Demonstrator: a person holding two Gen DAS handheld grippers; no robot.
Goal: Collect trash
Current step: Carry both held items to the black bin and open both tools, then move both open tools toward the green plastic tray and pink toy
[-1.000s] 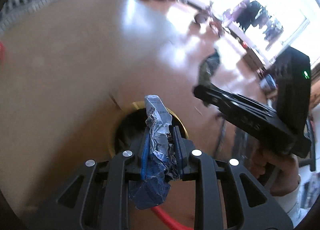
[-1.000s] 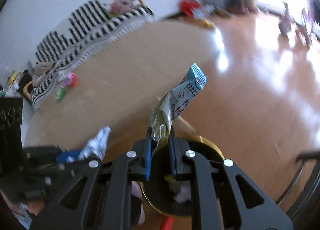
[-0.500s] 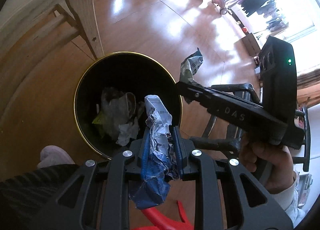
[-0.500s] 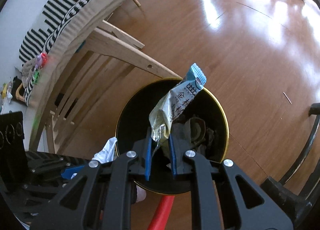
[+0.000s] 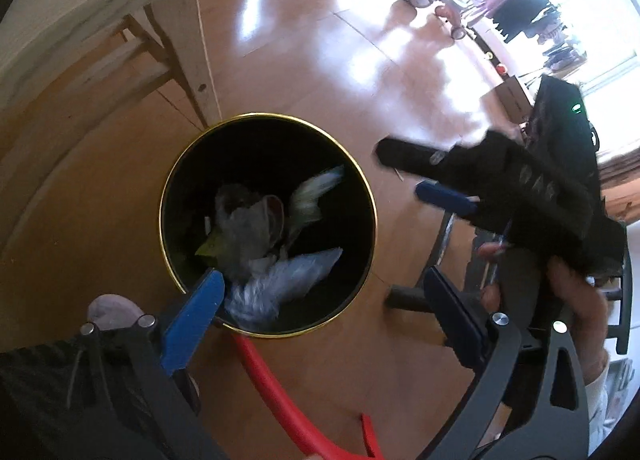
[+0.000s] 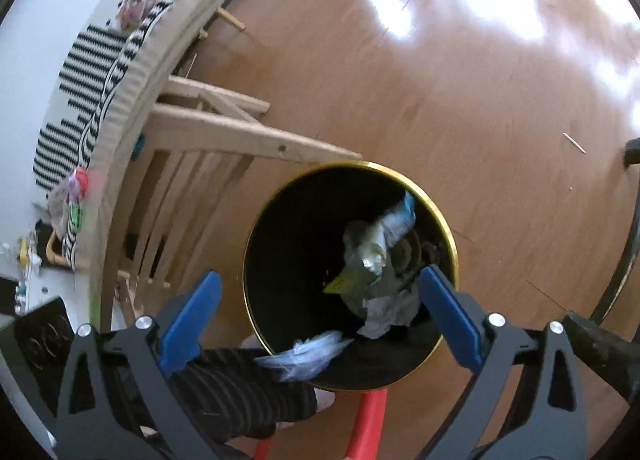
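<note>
A black bin with a gold rim [image 5: 370, 196] [image 6: 450, 236] stands on the wooden floor below both grippers. My left gripper [image 5: 320, 324] is open and empty above it. A crumpled blue-white wrapper [image 5: 280, 280] [image 6: 308, 352] is blurred, falling at the bin's near rim. My right gripper [image 6: 320, 320] is open and empty. It also shows in the left wrist view [image 5: 424, 172], to the right of the bin. A green-and-blue snack packet [image 6: 384, 232] [image 5: 312, 196] is blurred, dropping into the bin onto older paper trash [image 6: 384, 312].
A wooden table with slatted legs [image 6: 208, 128] stands left of the bin, with a striped cloth [image 6: 84, 76] on top. A red object [image 5: 288, 400] lies by the bin's near side. My leg in striped trousers [image 6: 240, 392] and a foot [image 5: 112, 310] are beside it.
Both grippers have opened over the bin. The crumpled wrapper left the left gripper and the snack packet left the right gripper; both are falling into the bin.
</note>
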